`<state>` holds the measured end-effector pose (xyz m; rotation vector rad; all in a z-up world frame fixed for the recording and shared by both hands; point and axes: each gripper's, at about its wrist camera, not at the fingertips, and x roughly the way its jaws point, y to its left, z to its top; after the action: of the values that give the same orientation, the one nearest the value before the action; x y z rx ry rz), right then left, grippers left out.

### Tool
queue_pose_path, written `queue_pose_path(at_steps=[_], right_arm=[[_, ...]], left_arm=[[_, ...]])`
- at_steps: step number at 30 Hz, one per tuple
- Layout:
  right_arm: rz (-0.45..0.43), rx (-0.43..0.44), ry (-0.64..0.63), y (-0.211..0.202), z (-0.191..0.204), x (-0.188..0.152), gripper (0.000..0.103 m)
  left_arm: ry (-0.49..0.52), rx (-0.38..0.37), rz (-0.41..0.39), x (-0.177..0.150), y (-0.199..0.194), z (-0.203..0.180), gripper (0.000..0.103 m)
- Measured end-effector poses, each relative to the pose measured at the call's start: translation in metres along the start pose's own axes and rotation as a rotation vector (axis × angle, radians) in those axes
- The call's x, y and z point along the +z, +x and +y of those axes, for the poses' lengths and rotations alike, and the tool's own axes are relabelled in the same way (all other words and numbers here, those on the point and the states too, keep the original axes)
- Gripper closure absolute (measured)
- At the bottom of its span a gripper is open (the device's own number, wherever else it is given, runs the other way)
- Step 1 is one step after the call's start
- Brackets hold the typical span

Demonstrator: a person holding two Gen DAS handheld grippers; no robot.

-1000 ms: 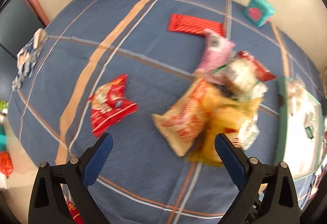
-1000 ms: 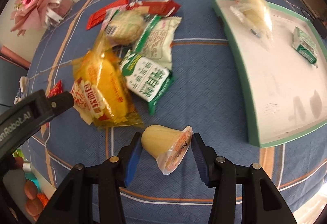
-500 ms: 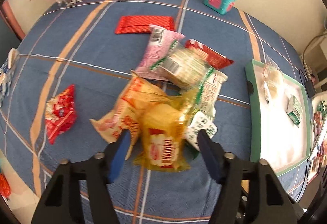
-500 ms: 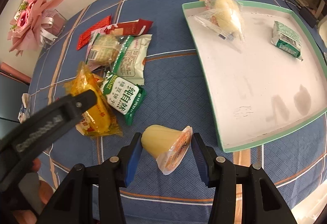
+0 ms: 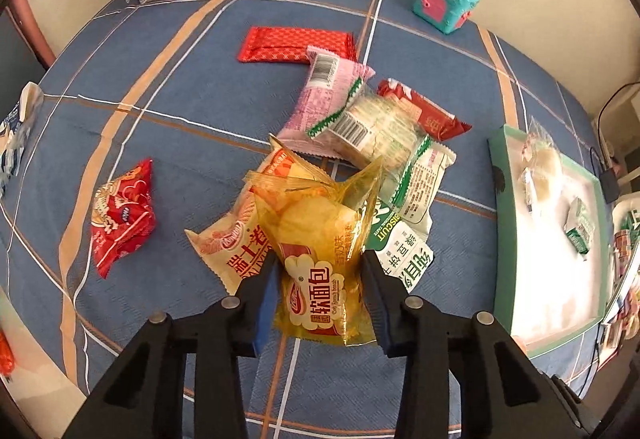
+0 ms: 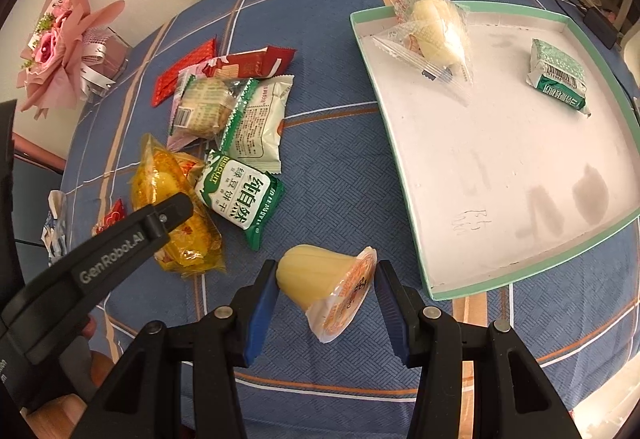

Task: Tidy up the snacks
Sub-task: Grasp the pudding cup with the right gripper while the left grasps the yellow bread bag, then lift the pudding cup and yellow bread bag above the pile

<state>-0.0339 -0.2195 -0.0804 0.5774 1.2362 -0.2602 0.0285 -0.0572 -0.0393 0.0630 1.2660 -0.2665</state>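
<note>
Blue checked cloth (image 5: 168, 143) covers the worktop under both grippers, and everything still to be sorted lies loose on it. Ahead and to the right of the right gripper (image 6: 326, 299) sits the mint-edged tray (image 6: 532, 267), the largest thing here and, I judge, the place the snacks are meant to go: it already holds two clear-wrapped buns (image 6: 434, 31) at its far corner and a small green packet (image 6: 558, 79) further right, with most of its white floor bare. Just ahead of the left gripper (image 5: 320, 281) lies the heap of packets (image 5: 372, 135), overlapping one another, so pulling one free may drag its neighbours. That left gripper has just been closing and its pads now pinch the yellow soft-bread bag (image 5: 320, 259) at the near edge of the heap, the bag bulging between them; the green biscuit packet (image 5: 404, 251) touches it on the right and an orange bag (image 5: 236, 243) lies under it on the left. The right gripper is clamped on a jelly cup (image 6: 324, 287), held tilted with its foil lid toward the camera, clear of the cloth as far as I can tell. A red packet (image 5: 120, 219) lies apart, off to the left gripper's left.
</note>
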Motion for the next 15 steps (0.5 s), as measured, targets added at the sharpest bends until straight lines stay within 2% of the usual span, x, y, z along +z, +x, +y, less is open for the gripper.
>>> queue_pose_path(at_steps=[9,11,15], right_arm=[[-0.031,0.026,0.012,-0.026,0.0,-0.021,0.051],[-0.041,0.027,0.016,-0.026,0.018,-0.02,0.051],[-0.053,0.03,0.027,-0.03,0.015,-0.02,0.051]], left_arm=[[-0.036,-0.038,-0.081,-0.004,-0.039,0.01,0.062],[-0.036,-0.04,-0.093,-0.003,-0.041,0.009,0.062],[-0.024,-0.041,-0.095,-0.001,-0.04,0.002,0.062]])
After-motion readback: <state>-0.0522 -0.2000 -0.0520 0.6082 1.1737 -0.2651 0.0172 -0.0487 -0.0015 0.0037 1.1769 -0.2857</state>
